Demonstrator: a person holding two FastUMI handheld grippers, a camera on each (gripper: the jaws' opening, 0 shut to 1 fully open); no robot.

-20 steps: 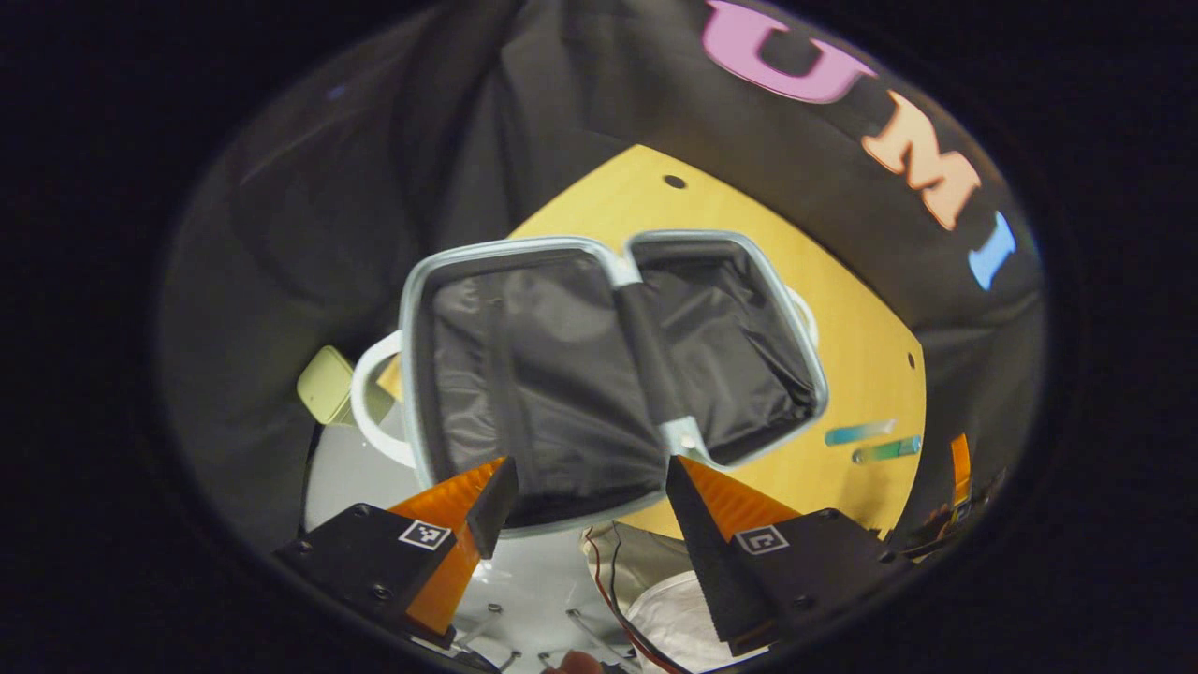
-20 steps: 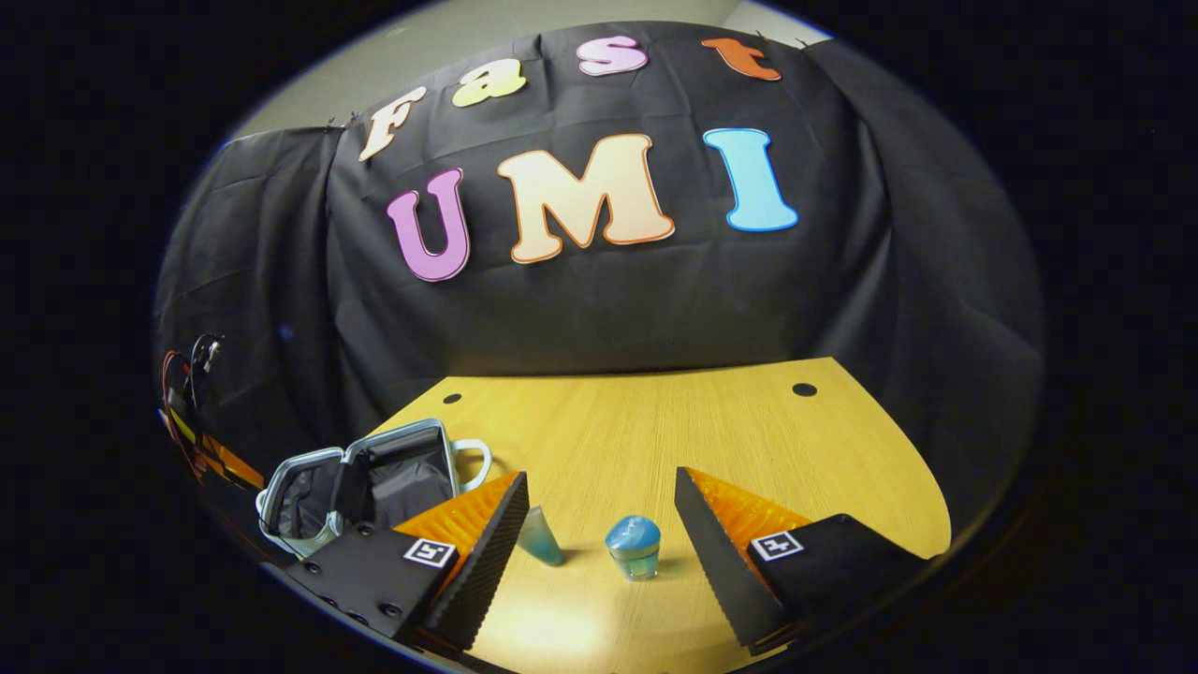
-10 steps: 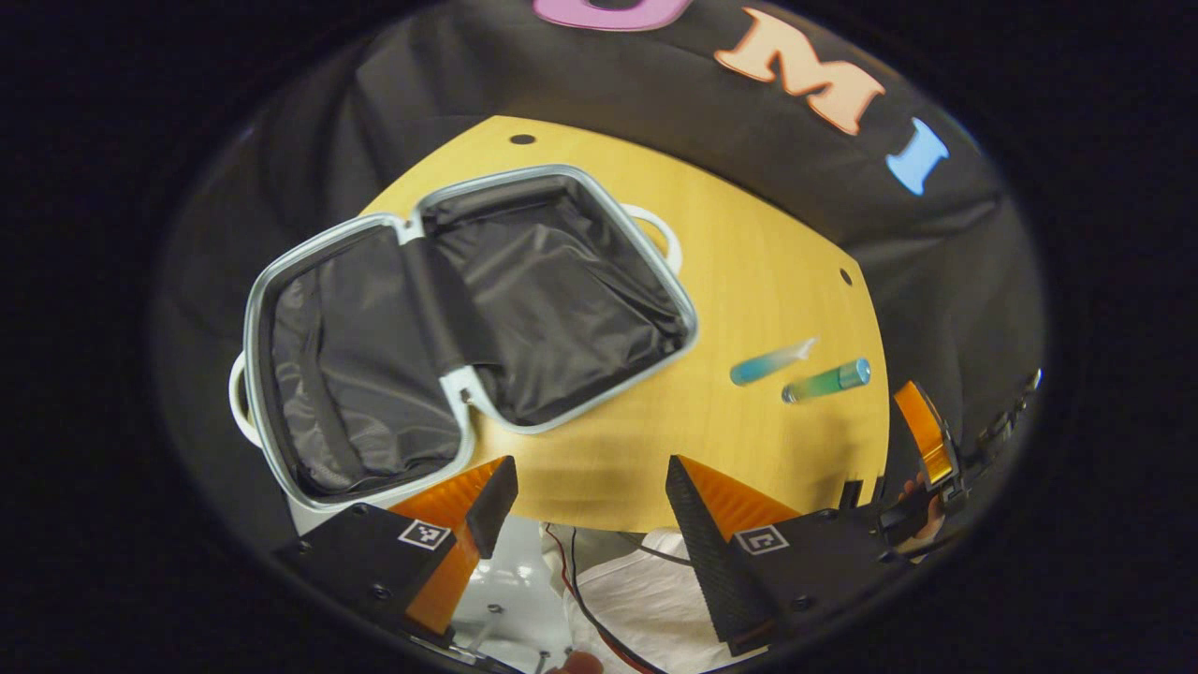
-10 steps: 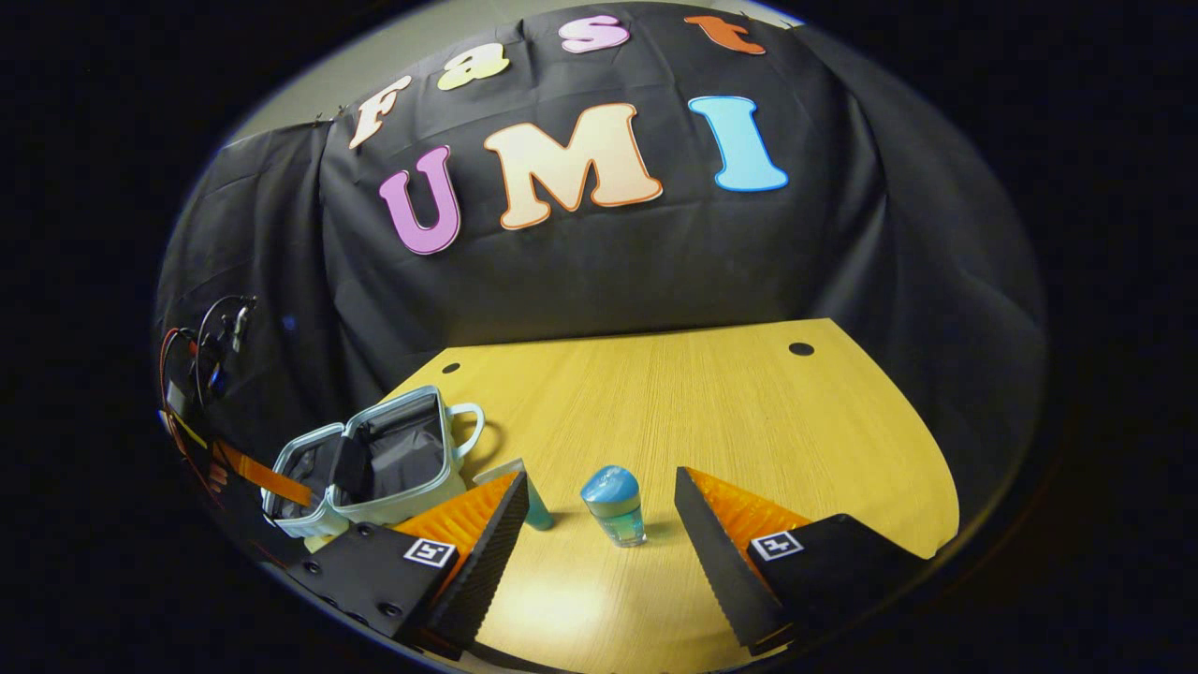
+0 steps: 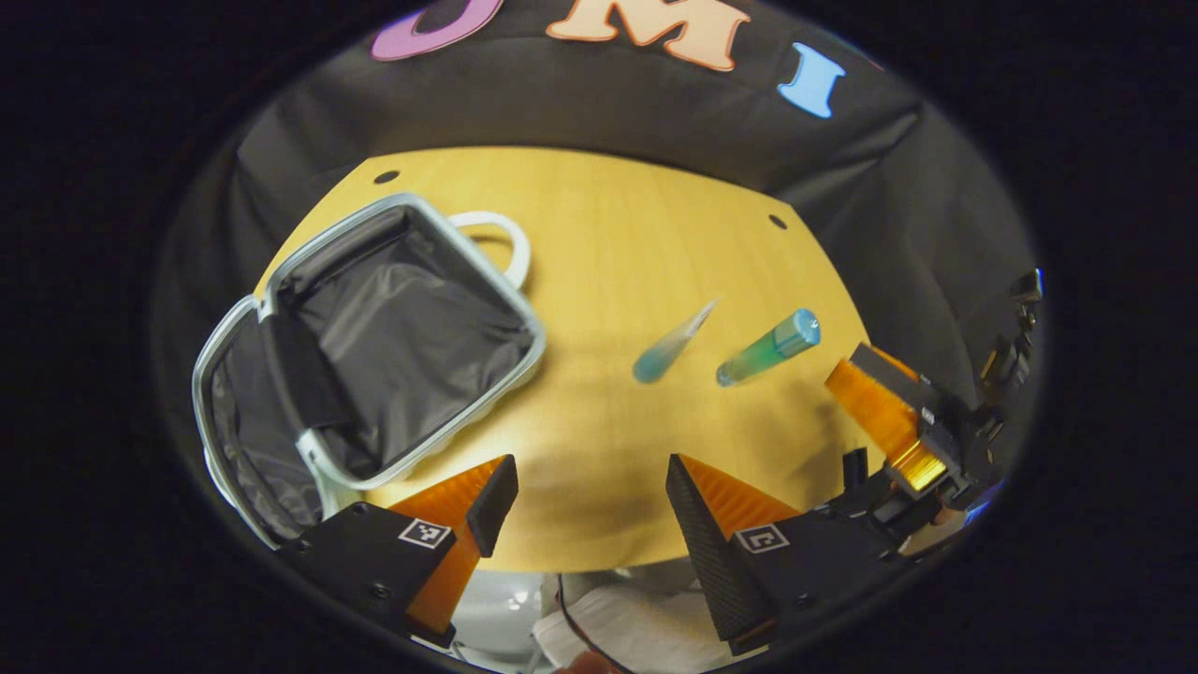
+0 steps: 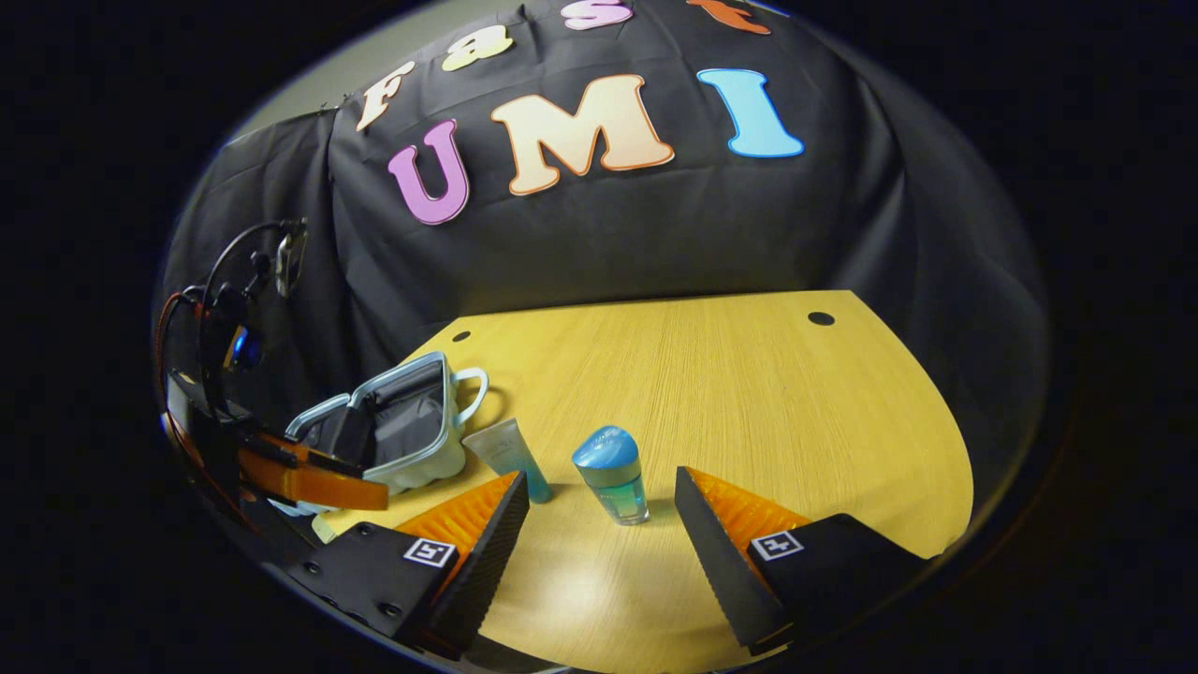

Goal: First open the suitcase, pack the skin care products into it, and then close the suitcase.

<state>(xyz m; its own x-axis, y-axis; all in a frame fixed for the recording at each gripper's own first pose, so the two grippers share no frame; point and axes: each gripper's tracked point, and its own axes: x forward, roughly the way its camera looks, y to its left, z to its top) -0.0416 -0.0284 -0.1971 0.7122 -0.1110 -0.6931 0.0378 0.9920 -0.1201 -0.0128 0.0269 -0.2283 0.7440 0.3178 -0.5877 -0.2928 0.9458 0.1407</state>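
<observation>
Nearest, the right gripper (image 6: 599, 510) hangs low over the table (image 6: 749, 393) with jaws spread wide and empty, just short of the upright blue-capped bottle (image 6: 610, 473) and the tube (image 6: 510, 454) beside it. The left gripper (image 5: 585, 496), jaws likewise apart and empty, hovers above the table's near edge. Farther left lies the suitcase (image 5: 402, 300), open, its dark lining bare.
</observation>
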